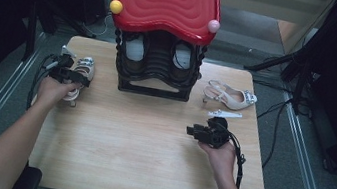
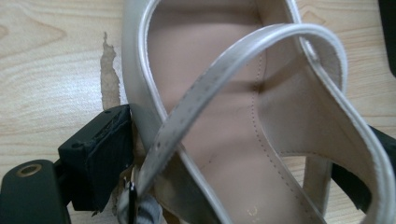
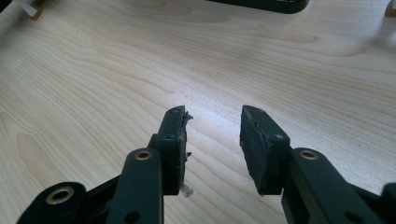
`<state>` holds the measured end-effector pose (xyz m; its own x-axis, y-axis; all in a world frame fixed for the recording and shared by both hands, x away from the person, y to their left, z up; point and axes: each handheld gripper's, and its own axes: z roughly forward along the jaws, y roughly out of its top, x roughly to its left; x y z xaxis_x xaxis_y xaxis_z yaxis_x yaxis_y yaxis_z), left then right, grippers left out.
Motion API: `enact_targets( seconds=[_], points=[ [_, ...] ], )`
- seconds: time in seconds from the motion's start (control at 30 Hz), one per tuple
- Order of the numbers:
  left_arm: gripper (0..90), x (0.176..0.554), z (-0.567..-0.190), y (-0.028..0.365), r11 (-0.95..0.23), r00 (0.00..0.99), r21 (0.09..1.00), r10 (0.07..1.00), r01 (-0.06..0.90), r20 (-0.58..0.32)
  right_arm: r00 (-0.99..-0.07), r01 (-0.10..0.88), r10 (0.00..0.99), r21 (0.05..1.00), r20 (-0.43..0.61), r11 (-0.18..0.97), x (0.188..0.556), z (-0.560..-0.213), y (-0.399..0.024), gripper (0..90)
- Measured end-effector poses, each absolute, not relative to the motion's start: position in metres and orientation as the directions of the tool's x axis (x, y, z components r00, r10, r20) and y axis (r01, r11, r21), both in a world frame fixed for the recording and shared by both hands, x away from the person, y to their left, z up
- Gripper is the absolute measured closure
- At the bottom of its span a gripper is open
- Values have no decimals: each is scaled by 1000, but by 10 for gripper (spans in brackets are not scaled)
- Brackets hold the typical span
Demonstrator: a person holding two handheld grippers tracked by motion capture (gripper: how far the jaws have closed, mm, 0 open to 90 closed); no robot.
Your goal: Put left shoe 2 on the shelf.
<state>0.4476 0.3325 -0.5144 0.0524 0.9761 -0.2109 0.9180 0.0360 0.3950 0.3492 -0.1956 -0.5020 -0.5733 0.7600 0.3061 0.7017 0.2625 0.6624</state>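
We see the left gripper (image 1: 69,75) clamped on a cream slingback shoe (image 1: 83,69) at the table's (image 1: 149,142) left edge; the shoe rack (image 1: 156,67) lies to its right, the right gripper (image 3: 212,140) empty, jaws apart.

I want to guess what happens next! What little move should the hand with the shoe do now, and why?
Probably lift the shoe a little off the table. The left gripper has its jaws closed around the shoe's heel end, so it looks gripped, and the black rack nearby already holds shoes. The right gripper waits open, holding nothing.
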Motion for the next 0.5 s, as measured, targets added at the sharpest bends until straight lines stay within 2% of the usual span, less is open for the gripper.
enact_targets(
  seconds=[0.3, 0.33, 0.5],
  points=[
    [222, 442, -512, 339, 99, 4, 416, 971, 904, -239, -570, 705, 762, 659, 307, 261, 350, -502, -195, 622],
    [267, 441, -511, 340, 95, 10, 426, 972, 900, -236, -569, 705, 763, 660, 307, 260, 350, -502, -195, 621],
    [281, 442, -510, 340, 95, 6, 417, 972, 904, -236, -565, 706, 765, 660, 308, 256, 350, -502, -196, 620]
  ],
)
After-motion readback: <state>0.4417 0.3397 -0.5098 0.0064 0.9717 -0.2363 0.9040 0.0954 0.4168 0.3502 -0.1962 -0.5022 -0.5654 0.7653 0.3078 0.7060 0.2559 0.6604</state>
